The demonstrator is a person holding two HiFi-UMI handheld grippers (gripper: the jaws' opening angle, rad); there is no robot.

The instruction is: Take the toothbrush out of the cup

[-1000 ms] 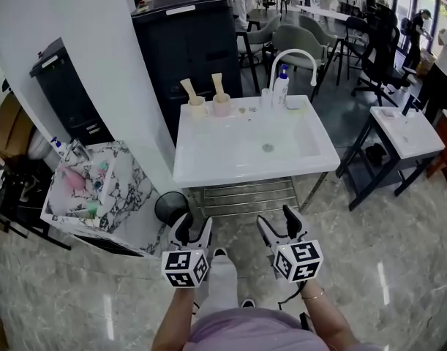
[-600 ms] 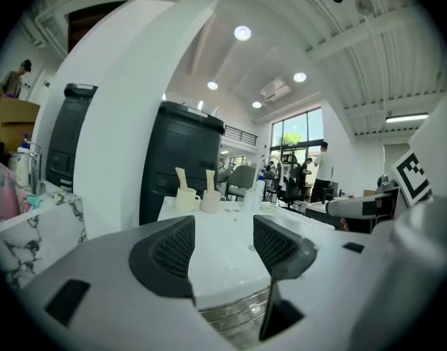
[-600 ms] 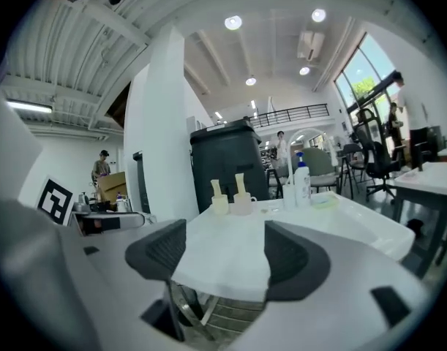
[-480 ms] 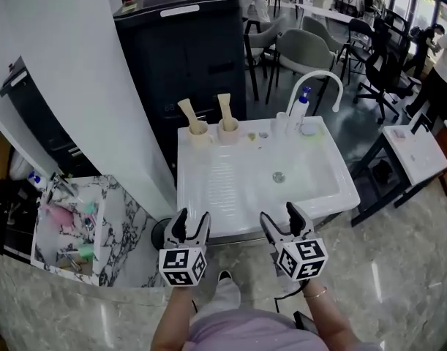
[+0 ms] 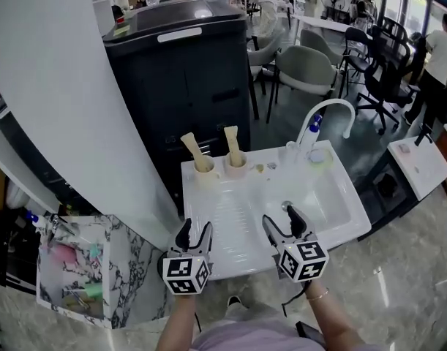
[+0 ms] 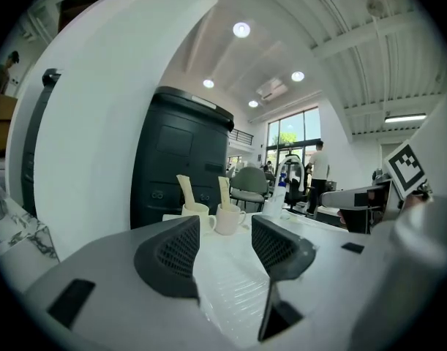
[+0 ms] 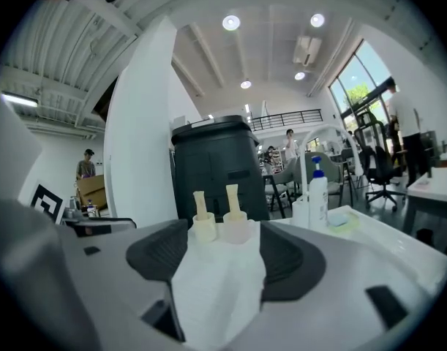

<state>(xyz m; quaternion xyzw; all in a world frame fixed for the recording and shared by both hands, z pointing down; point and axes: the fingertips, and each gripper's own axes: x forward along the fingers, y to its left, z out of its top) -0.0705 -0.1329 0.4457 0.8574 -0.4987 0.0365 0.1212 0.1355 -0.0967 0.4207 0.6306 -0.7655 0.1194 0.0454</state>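
Note:
Two cups stand at the back left of the white sink point(image 5: 340, 229): a cream cup point(image 5: 203, 174) and a pinkish cup point(image 5: 236, 167). Each holds an upright pale toothbrush, the left toothbrush point(image 5: 192, 149) leaning left, the right toothbrush point(image 5: 231, 142) nearly straight. My left gripper point(image 5: 193, 234) and right gripper point(image 5: 285, 221) hover over the sink's front part, both open and empty, well short of the cups. The left gripper view shows the cups point(image 6: 212, 218) ahead beyond the left gripper point(image 6: 227, 251). In the right gripper view the cups point(image 7: 220, 227) sit centred past the right gripper point(image 7: 219, 258).
A white arched faucet point(image 5: 333, 112), a pump bottle point(image 5: 312, 134) and a soap dish stand at the sink's back right. A tall dark cabinet point(image 5: 186, 72) rises behind the cups. A white pillar and a marble-topped stand point(image 5: 124, 284) are at left; chairs and people are far behind.
The person has stepped toward the sink. Both grippers, earlier over the floor in front of it, now reach over its front edge, still open.

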